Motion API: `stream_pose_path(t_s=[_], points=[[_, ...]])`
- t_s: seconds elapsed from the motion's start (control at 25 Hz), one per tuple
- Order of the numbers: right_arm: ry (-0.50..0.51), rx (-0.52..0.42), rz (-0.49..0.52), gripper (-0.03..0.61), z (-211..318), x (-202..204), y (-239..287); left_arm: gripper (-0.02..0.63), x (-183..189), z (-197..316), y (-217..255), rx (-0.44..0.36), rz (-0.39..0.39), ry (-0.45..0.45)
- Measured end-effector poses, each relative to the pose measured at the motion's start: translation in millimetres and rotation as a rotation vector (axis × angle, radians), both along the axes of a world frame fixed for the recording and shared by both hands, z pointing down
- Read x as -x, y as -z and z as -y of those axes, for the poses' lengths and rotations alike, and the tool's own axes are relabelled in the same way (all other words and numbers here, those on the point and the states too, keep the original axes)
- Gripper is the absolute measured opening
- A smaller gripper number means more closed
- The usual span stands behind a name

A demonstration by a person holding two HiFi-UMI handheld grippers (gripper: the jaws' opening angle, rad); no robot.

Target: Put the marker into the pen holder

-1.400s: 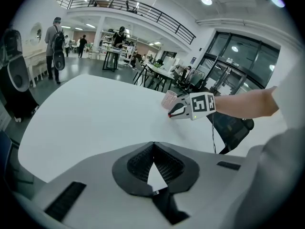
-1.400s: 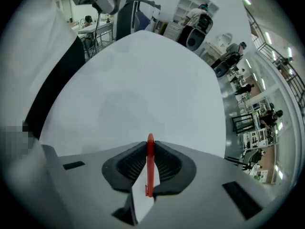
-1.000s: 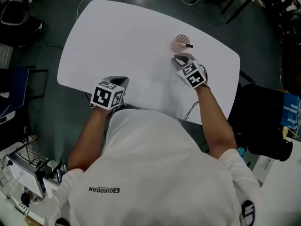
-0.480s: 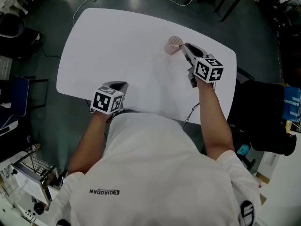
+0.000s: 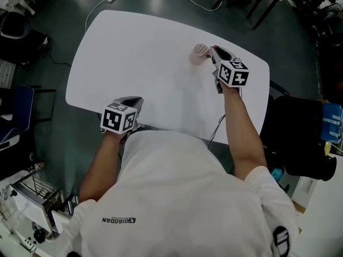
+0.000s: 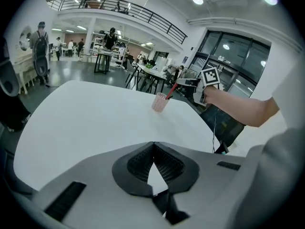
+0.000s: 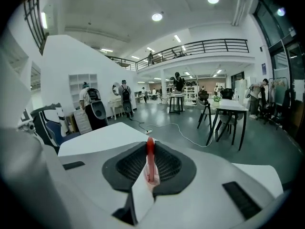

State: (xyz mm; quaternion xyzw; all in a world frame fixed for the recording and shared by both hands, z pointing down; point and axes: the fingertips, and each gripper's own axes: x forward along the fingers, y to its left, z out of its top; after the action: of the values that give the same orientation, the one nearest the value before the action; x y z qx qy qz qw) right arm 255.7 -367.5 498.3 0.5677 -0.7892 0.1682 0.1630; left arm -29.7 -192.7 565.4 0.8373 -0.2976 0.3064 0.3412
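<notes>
Pink mesh pen holder (image 5: pixel 199 53) sat on the white oval table (image 5: pixel 134 47), with the right gripper (image 5: pixel 215 52) pinching the slim red marker (image 7: pixel 150 159) just over it. Only the left gripper view showed the marker slanting down to the holder's rim. The left gripper (image 6: pixel 153 150) had its jaws together, empty.

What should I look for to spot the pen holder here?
Start at the big white table. Near its far right edge, right beside the right gripper that holds a red marker, stands the pen holder. It is a small pale pink cup, the only pink thing on the white top.
</notes>
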Motion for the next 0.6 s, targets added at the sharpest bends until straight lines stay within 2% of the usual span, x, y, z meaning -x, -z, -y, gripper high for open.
stream_pose_path(t_s=[0.16,0.32,0.6], points=[[0.019,0.071,-0.034,0.067,4,4,-30,0.026,7,-3,0,0.001,-0.002,0.022],[-0.008,0.146,-0.015,0.067,7,2,-56,0.026,14,-6,-3,0.009,-0.002,0.033],[-0.004,0.23,-0.048,0.067,8,7,-85,0.025,31,-5,-8,0.019,-0.006,0.048]])
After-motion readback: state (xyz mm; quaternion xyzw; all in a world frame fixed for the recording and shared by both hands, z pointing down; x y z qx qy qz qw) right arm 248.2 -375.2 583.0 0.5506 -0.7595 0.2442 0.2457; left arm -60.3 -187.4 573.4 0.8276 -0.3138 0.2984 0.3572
